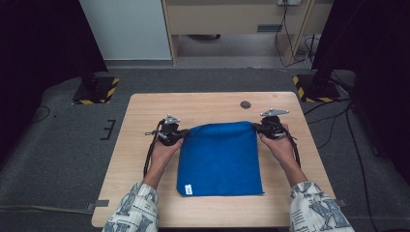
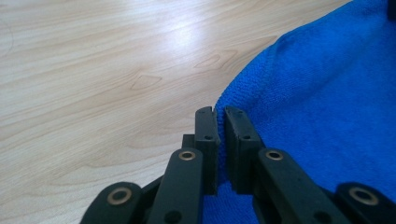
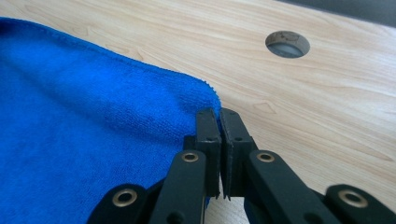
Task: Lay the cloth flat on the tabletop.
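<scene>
A blue cloth (image 1: 220, 159) lies on the wooden table (image 1: 145, 116), its near edge flat with a small white label (image 1: 188, 189) at the near left corner. My left gripper (image 1: 180, 135) is shut on the cloth's far left corner (image 2: 219, 105); the fabric edge runs between its two black jaws. My right gripper (image 1: 255, 128) is shut on the far right corner (image 3: 212, 100) in the same way. Both far corners are held low, close to the table top, and the far edge bows up slightly between them.
A round cable hole (image 1: 245, 104) sits in the table beyond the cloth, also visible as the hole (image 3: 287, 44) in the right gripper view. Dark stands with yellow-black bases (image 1: 94, 92) flank the table on the carpet. Bare wood surrounds the cloth on all sides.
</scene>
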A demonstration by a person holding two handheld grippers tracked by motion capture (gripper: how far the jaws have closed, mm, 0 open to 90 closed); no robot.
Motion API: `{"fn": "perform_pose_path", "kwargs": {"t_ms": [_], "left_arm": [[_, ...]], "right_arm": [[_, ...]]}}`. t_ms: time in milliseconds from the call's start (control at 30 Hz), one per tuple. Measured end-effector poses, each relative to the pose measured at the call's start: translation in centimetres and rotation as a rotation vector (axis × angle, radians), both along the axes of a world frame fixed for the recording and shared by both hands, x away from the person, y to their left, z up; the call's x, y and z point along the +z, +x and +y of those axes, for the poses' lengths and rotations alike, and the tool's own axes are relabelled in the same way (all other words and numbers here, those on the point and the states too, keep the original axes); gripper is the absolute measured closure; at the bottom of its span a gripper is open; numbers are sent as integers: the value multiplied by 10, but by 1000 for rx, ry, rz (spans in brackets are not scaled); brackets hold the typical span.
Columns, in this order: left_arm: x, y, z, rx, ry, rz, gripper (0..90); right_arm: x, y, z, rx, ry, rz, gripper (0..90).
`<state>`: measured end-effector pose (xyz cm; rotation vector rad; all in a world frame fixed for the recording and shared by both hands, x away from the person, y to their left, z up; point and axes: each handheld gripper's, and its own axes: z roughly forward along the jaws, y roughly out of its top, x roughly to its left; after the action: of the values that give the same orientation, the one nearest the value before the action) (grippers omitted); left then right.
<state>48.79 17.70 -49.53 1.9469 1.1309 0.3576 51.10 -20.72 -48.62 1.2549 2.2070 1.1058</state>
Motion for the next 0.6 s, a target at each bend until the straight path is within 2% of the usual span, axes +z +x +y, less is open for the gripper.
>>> {"fn": "perform_pose_path", "kwargs": {"t_ms": [200,300,333,400,500,600], "left_arm": [[-6,4,1,8,1,8,824],[-10,6,1,16,-16,13,791],[-11,7,1,23,-19,14,753],[-12,9,3,47,-23,13,605],[-11,10,6,77,-43,9,445],[-8,9,10,94,-47,-8,391]], "right_arm": [[-9,5,5,-20,-5,11,871],[-15,8,7,-30,-15,28,853],[-17,9,8,-34,-21,34,825],[-19,10,9,-48,-24,39,726],[-19,11,12,-75,-23,21,574],[-17,11,14,-90,-33,2,446]]}}
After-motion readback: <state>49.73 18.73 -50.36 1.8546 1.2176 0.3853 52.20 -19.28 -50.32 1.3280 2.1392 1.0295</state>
